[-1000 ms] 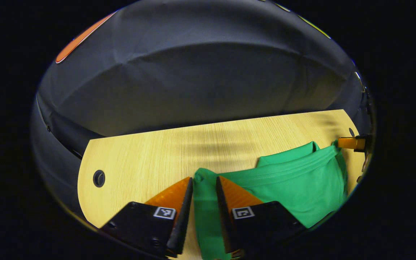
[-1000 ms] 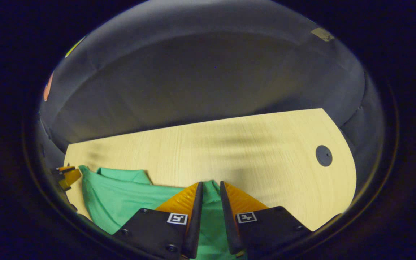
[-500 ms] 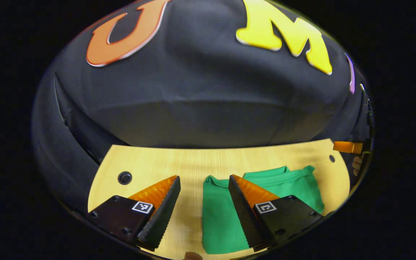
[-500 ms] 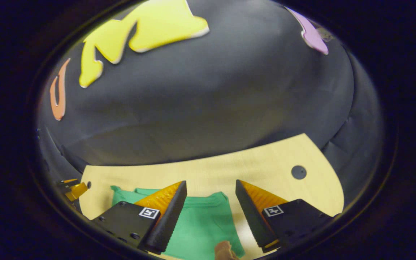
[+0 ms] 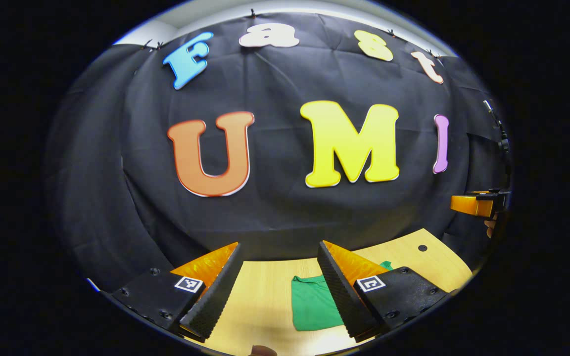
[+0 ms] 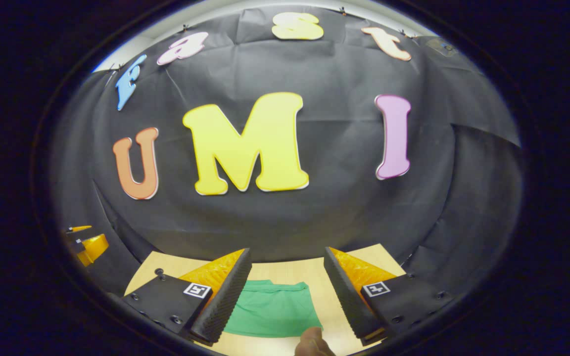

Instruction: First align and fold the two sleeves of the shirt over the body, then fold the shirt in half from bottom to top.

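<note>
Left gripper view looks out over the far part of a pale wooden bench (image 5: 265,296), with the left tongs (image 5: 277,289) at the bottom of the picture standing spread wide, nothing between their fingers. Below and beyond them lies the green shirt (image 5: 312,309), folded into a compact flat packet on the bench top, its near edge straight and its right part hidden behind the right-hand finger. The tongs are raised clear of the cloth and do not touch it. A small dark round hole (image 5: 422,247) sits in the bench surface to the far right. At the right edge of this view the right tongs (image 5: 473,204) show in the air, well apart from the shirt, with part of a hand just below them; I cannot tell their state from here.

Right gripper view shows the right tongs (image 6: 287,291) also spread wide and empty. The shirt (image 6: 272,309) lies flat on the bench (image 6: 314,269) between and beyond the two fingers, a neat rectangle with a slight ridge along its far edge. A fingertip (image 6: 312,342) of the person pokes in at the bottom edge, just beside the shirt's near right corner. The left tongs (image 6: 87,242) show at the far left edge, held up above the bench.
</note>
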### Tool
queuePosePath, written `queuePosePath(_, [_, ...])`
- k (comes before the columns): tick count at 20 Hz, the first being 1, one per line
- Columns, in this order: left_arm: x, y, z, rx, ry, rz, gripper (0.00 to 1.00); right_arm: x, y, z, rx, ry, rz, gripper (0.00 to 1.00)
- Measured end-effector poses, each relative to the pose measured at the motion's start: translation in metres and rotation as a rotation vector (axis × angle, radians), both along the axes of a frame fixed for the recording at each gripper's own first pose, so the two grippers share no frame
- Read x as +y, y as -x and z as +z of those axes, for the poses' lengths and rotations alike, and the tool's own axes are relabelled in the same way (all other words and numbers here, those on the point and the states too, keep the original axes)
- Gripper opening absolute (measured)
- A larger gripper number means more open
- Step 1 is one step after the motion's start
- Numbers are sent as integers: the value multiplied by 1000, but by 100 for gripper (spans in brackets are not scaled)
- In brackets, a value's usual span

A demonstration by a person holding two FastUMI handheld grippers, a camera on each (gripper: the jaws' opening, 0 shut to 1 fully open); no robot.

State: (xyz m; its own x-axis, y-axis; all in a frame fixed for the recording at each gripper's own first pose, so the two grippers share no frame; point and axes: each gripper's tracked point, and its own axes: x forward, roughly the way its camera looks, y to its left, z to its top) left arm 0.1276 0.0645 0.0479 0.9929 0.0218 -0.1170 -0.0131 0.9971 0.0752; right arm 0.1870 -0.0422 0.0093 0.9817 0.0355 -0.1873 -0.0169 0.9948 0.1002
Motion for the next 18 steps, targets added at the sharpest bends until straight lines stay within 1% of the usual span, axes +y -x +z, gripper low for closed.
queuePosePath(1, [-2,22,8,-5,10,-5,97,1,26,7,-12,11,-7,95])
queuePosePath(2, [-3,47,15,-11,20,-19,96,4,48,11,-26,14,-2,95])
queuePosePath(4, [5,85,21,-16,33,-1,96,9,89,18,-54,20,-3,95])
queuePosePath(5, [6,102,22,-19,50,0,97,13,106,20,-64,27,5,93])
queuePosePath(6, [7,119,23,-20,73,7,97,20,123,19,-69,24,30,95])
queuePosePath(7, [9,133,23,-25,96,12,96,25,140,20,-79,12,58,95])
queuePosePath(8, [13,146,20,-27,116,25,100,25,154,23,-99,0,66,94])
queuePosePath(9, [16,158,17,-29,123,30,96,23,168,26,-125,-6,67,93])
queuePosePath(10, [17,170,14,-28,120,40,100,18,180,24,-138,-10,51,93])
queuePosePath(11, [20,181,10,-25,117,57,100,20,194,22,-155,-8,57,93])
queuePosePath(12, [19,190,6,-26,119,58,97,21,204,19,-161,8,53,95])
queuePosePath(13, [15,199,2,-25,125,50,97,23,215,15,-171,17,52,98])
queuePosePath(14, [11,207,-1,-29,121,47,100,26,224,13,-172,26,45,93])
queuePosePath(15, [10,213,-4,-41,110,48,97,28,233,10,-176,28,39,92])
queuePosePath(17, [1,215,-11,-40,54,30,97,36,245,4,-180,44,31,93])
queuePosePath(18, [-5,219,-13,-43,30,19,97,41,249,-2,-177,53,40,95])
